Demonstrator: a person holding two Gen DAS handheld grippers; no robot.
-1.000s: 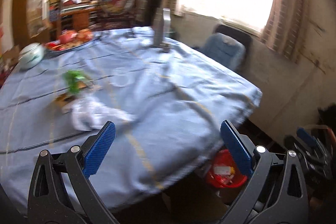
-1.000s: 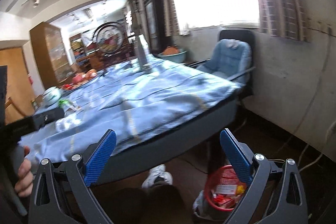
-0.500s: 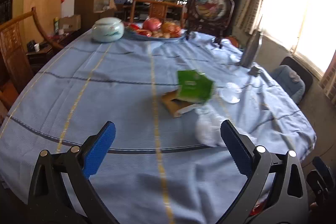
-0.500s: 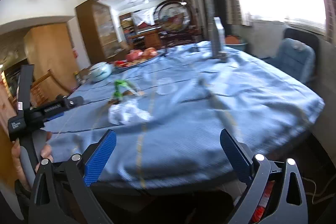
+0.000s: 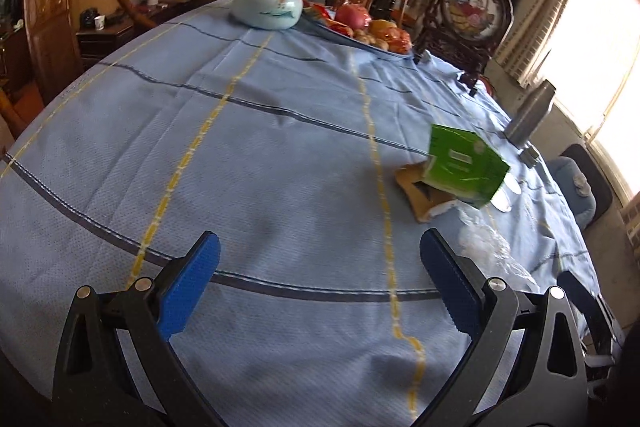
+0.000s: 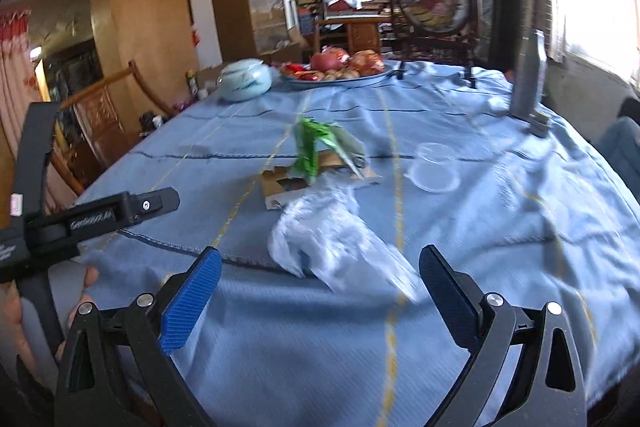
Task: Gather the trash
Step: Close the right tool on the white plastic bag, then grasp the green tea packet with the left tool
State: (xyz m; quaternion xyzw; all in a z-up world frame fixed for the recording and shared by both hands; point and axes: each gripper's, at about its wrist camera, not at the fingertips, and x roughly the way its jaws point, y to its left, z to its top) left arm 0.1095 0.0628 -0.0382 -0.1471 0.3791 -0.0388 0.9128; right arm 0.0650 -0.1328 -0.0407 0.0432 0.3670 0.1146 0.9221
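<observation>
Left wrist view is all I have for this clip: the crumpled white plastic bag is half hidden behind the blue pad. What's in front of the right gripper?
Observer: The crumpled white plastic bag lies right ahead of the right gripper, jaws open and empty.
Operator: Anything past the green carton?
Observer: A clear round plastic lid lies flat on the blue tablecloth, right of the green carton.
Operator: Is the left gripper holding anything?
Observer: No; the left gripper is open, and a hand grips its handle.
</observation>
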